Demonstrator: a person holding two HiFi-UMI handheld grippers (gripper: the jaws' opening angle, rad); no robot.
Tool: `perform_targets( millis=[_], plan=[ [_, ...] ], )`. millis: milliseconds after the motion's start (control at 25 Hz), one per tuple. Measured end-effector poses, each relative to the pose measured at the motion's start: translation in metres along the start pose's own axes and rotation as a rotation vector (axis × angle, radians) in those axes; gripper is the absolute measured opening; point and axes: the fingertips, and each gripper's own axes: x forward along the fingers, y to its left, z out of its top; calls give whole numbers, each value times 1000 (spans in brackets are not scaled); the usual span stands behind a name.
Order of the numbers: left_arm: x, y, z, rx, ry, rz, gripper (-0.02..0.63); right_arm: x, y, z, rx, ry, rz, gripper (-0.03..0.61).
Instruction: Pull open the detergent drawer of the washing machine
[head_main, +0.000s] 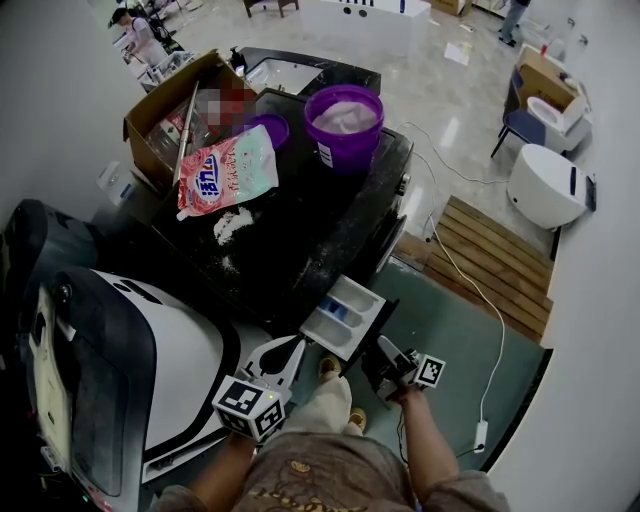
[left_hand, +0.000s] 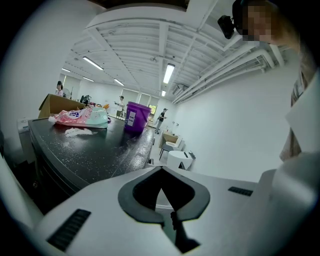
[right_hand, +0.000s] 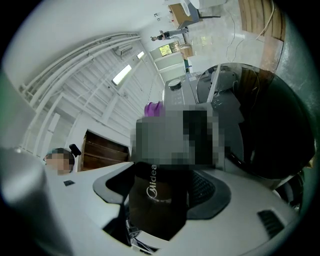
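The black washing machine (head_main: 300, 235) stands ahead of me, and its grey detergent drawer (head_main: 345, 312) is slid out of the front toward me. My right gripper (head_main: 383, 348) is at the drawer's dark front panel. In the right gripper view that panel (right_hand: 157, 200), printed with a brand name, fills the space between the jaws of the right gripper (right_hand: 160, 185), which are closed on it. My left gripper (head_main: 296, 347) hovers just left of the drawer with its jaws together and nothing in them. Beyond the left gripper (left_hand: 161, 172), that view shows the machine's top (left_hand: 90, 150).
On the machine's top stand a purple bucket (head_main: 345, 122), a pink detergent bag (head_main: 225, 172), spilled white powder (head_main: 233, 225) and a cardboard box (head_main: 160, 120). A white and black appliance (head_main: 170, 370) is close on my left. A wooden pallet (head_main: 495, 262) and a white cable (head_main: 490, 310) lie at the right.
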Motion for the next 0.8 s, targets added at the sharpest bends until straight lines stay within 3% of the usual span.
perform_targets(
  millis=[280,800],
  plan=[
    [0,-2,-6,32,15,-13,21,-11,6,3,-2,-4,-2,308],
    [0,-8,-1,6,-2,-15,21,-15,5,4,3,3,-3,311]
  ],
)
